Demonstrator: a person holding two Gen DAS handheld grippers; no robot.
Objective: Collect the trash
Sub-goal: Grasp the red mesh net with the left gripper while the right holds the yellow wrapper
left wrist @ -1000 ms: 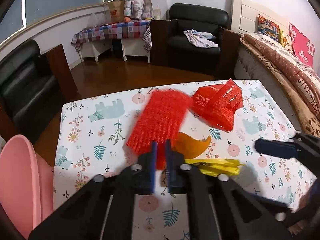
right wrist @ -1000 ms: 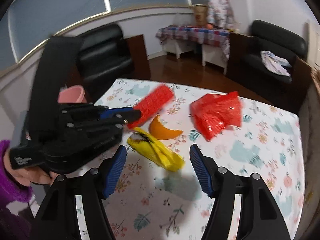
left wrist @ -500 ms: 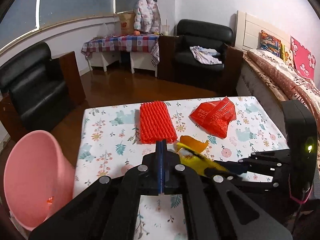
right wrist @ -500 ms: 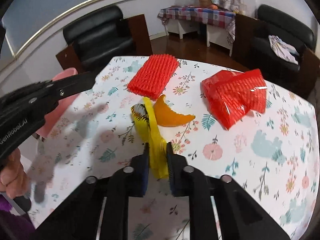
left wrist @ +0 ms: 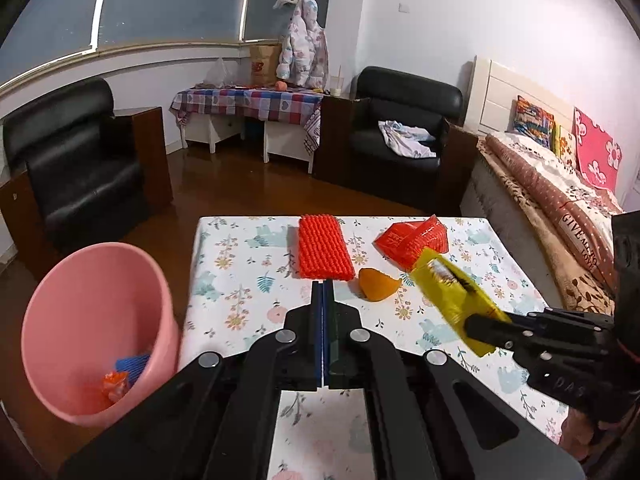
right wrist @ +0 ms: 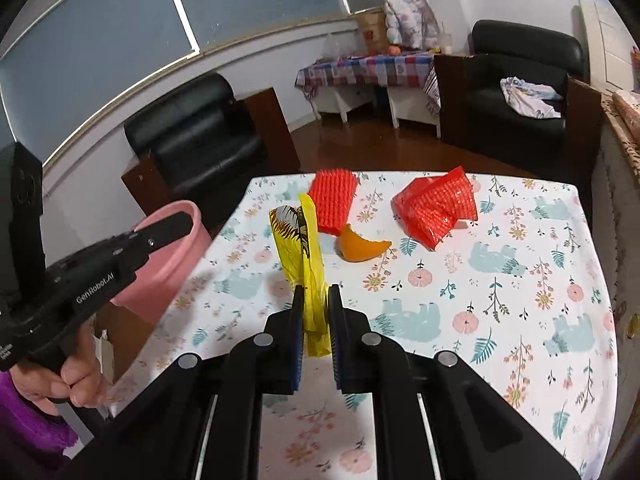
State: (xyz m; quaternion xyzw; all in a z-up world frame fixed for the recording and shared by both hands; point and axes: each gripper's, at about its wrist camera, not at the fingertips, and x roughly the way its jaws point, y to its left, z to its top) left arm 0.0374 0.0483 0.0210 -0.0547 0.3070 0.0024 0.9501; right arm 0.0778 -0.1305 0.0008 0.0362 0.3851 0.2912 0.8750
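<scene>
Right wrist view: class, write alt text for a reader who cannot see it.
The right claw grips a yellow wrapper lifted above a floral table. Orange peel, red foam netting and a red bag lie beyond; a pink bin stands left.

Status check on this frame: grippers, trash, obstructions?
Right gripper shut on yellow wrapper, lifted off table. Left gripper shut, empty. Pink bin beside table, path unobstructed.

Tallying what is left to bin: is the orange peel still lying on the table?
Yes, the orange peel lies on the floral table beside the red foam net, untouched by either tool.
</scene>
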